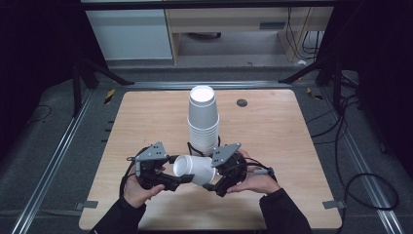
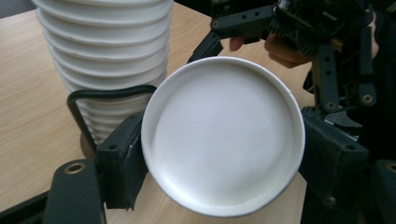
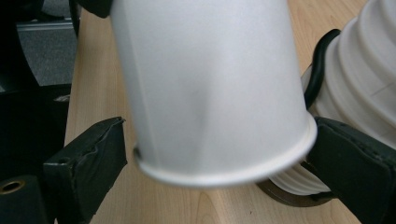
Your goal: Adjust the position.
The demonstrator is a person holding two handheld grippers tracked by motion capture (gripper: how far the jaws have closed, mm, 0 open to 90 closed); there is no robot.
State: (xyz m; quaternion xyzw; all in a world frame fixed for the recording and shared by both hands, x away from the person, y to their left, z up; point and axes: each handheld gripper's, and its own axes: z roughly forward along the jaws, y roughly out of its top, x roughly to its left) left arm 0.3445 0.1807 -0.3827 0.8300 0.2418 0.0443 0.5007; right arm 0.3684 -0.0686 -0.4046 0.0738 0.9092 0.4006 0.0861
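Both the left gripper [image 1: 171,181] and right gripper [image 1: 213,184] are pinching one white paper cup [image 1: 195,169] sideways before the upside-down cup stack [image 1: 203,119], probably handing over; one must release next.

We had the light wood table [image 1: 272,141] with a small dark disc [image 1: 242,102] near its far edge, grey floor [image 1: 48,141] all around, metal rails [image 1: 58,146] alongside, loose black cables [image 1: 355,141], pale cabinet [image 1: 129,34] at the back

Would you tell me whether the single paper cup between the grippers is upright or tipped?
Tipped: the single paper cup lies sideways above the table, beside the upside-down cup stack.
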